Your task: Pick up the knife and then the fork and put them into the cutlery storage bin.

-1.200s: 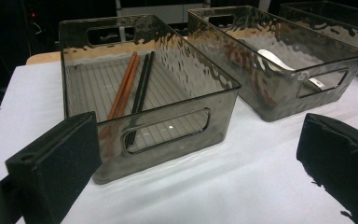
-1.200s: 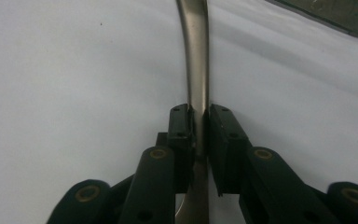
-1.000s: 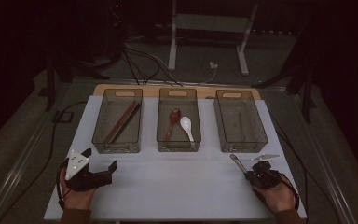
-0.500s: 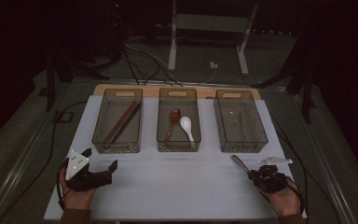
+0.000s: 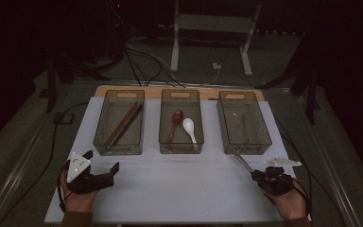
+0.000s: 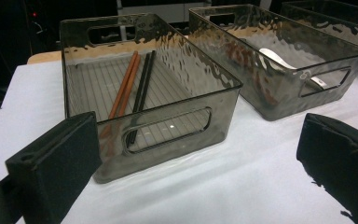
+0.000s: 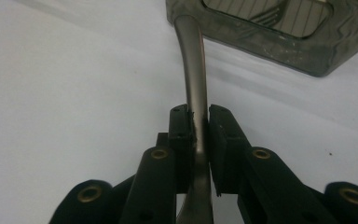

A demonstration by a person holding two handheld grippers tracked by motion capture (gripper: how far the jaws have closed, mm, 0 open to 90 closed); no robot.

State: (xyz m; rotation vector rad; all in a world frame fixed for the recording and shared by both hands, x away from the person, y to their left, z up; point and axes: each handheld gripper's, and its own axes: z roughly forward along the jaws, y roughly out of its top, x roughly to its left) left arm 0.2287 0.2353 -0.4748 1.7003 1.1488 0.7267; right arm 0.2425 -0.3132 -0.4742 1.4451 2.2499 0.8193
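Two grippers, three bins, one worktop [image 5: 189, 184] under a white cover.

Right gripper [image 5: 256, 175]: jaws clenched on the handle of a metal spoon [image 7: 193, 79]. In the right gripper view the handle runs up from between the pads, curves slightly, and ends at the near wall of the right bin [image 7: 279, 42]; whether its tip touches that wall cannot be told. In the high view the spoon [image 5: 242, 162] slants out ahead of the jaws toward the near left corner of that bin [image 5: 244, 144], its far end just beside the wall.

Left gripper [image 5: 101, 163]: jaws released, standing wide apart, nothing between them. In the left gripper view the left bin [image 6: 168, 135] sits straight ahead of the jaws, near but apart from them.

Left bin, smoked clear plastic, slotted handles: holds a brown pair of chopsticks [image 6: 126, 86] and a black pair of chopsticks [image 6: 142, 88], lying side by side along its length.

Middle bin [image 5: 180, 147], ahead and to the right of the left jaws: holds a white spoon [image 5: 189, 127] and a reddish-brown spoon [image 5: 175, 124], bowls at the far end.

Right bin: contents cannot be made out through the tinted wall.
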